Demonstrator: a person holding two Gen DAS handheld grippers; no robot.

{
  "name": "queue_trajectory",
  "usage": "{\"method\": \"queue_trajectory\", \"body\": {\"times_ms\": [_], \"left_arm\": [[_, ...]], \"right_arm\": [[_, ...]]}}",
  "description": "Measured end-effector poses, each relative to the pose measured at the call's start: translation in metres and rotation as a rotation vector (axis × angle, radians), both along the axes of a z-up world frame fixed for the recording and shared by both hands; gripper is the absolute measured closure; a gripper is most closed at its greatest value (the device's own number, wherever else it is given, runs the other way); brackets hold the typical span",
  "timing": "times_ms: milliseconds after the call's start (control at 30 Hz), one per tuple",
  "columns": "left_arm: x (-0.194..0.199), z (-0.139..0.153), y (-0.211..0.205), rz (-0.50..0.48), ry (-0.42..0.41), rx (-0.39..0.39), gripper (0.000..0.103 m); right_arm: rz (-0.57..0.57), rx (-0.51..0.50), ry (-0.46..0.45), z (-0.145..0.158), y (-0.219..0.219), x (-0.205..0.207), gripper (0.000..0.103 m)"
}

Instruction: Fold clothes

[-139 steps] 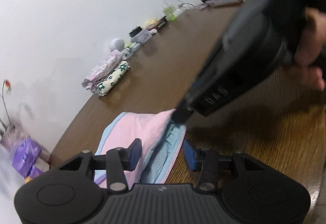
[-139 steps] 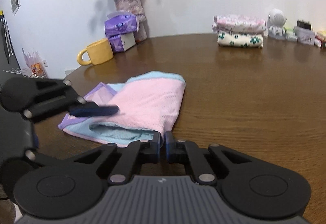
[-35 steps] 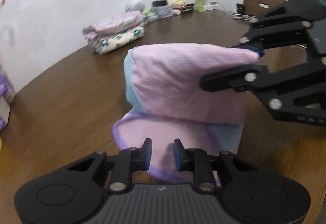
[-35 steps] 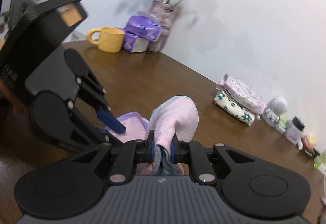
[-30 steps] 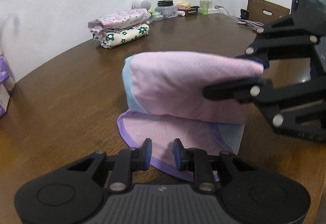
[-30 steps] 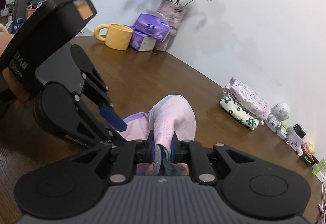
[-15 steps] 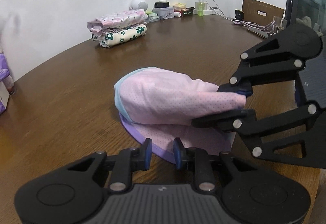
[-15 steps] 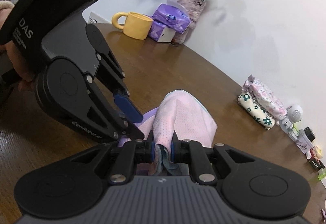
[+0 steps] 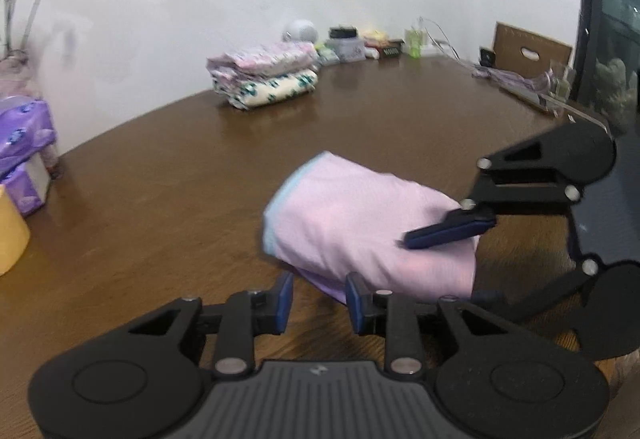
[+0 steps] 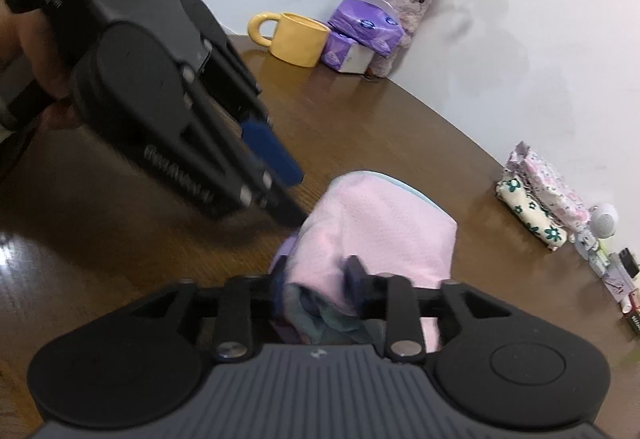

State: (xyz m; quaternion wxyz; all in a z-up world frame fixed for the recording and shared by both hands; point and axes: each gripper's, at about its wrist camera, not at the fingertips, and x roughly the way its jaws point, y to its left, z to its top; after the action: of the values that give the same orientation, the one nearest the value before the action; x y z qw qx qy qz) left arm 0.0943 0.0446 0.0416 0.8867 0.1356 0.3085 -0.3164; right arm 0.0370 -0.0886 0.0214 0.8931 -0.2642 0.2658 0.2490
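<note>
Both hand-held grippers (image 9: 316,297) (image 10: 318,285) parted beside folded pink garment (image 9: 360,227) on table (image 9: 180,179).

My right gripper (image 10: 318,289): fingers (image 10: 354,271) motion-blurred; the pink garment (image 10: 384,235) bunches between them, contact unclear. The garment's lower layers are hidden under its fold. Yellow mug (image 9: 10,239) cut by the left wrist frame edge. Small items (image 9: 360,43) along the wall are too small to identify.

My brown wooden table (image 9: 168,175) carries pink garment (image 9: 360,227) centre, folded stack (image 9: 264,77) upper centre, yellow mug (image 10: 296,37), tissue pack (image 10: 362,29).
</note>
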Motion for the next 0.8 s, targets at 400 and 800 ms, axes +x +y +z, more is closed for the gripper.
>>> {"method": "queue_trajectory", "body": {"times_ms": [400, 800], "left_arm": [[0.002, 0.001, -0.028, -0.057, -0.008, -0.021, 0.075], [-0.091, -0.016, -0.058, -0.013, -0.144, 0.037, 0.056]], "right_arm": [[-0.108, 0.176, 0.029, 0.014, -0.035, -0.005, 0.067], [-0.273, 0.290, 0.057, 0.000, -0.109, -0.017, 0.062]]}}
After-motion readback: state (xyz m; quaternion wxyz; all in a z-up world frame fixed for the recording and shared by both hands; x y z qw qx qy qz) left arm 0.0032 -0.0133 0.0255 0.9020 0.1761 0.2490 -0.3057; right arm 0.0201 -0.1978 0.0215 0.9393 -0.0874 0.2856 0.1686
